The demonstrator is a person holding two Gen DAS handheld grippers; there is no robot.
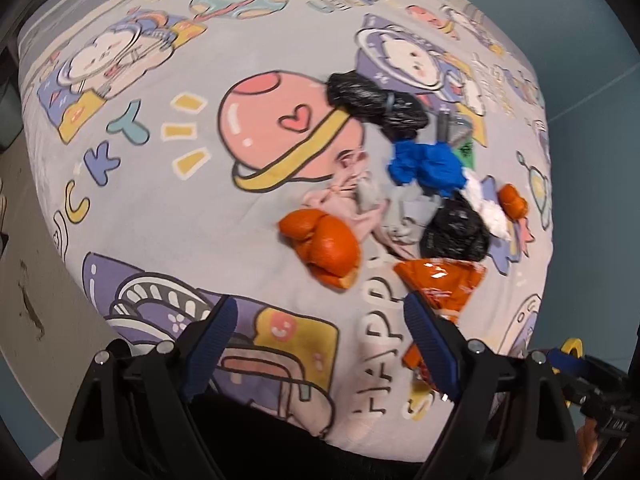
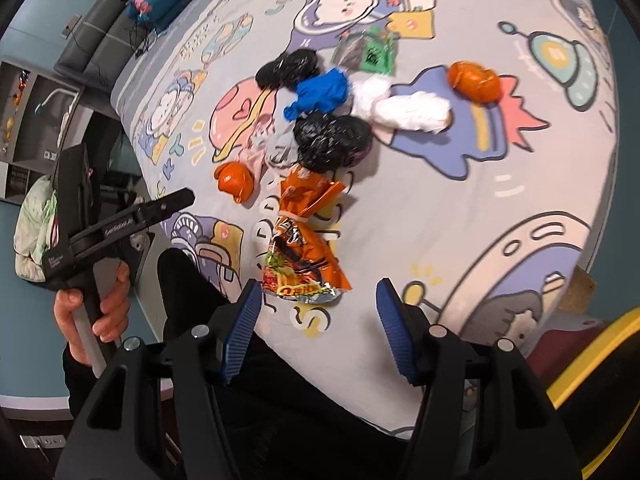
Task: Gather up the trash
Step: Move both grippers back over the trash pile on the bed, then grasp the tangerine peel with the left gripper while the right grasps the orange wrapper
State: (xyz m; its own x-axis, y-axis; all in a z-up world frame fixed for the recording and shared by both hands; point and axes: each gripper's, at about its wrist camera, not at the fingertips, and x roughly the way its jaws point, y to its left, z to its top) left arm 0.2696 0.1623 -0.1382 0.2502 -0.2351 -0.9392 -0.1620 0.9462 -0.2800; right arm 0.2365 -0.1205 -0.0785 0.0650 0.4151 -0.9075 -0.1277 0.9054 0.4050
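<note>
both sets of fingers over the bed with the grey cartoon-print sheet [image 2: 460, 208], pointing steeply down at it.

left fingers [image 1: 320, 348] spread wide, nothing between them. the crumpled orange snack wrapper [image 1: 440, 284] sits just ahead of my right-hand pad, partly hidden behind it; can't tell if it touches. orange peel chunk [image 1: 324, 244] just ahead, slightly right of centre.

right fingers [image 2: 320, 328] about half open, empty. that same wrapper [image 2: 304, 248] lies just ahead of the left pad, its printed end nearest me.

rest of the trash is clustered further out beyond the wrapper: crumpled black plastic bag [image 2: 332, 140], blue crumpled plastic [image 2: 320, 92] beyond it, a second black plastic wad [image 2: 288, 68] further still, white crumpled tissue [image 2: 412, 112] to the right, a second orange peel piece [image 2: 474, 80] further right, green-and-grey foil packet [image 2: 368, 54] at the far end.

my left hand [image 2: 96, 300] on the black gripper handle shows at the left edge of the right view.
</note>
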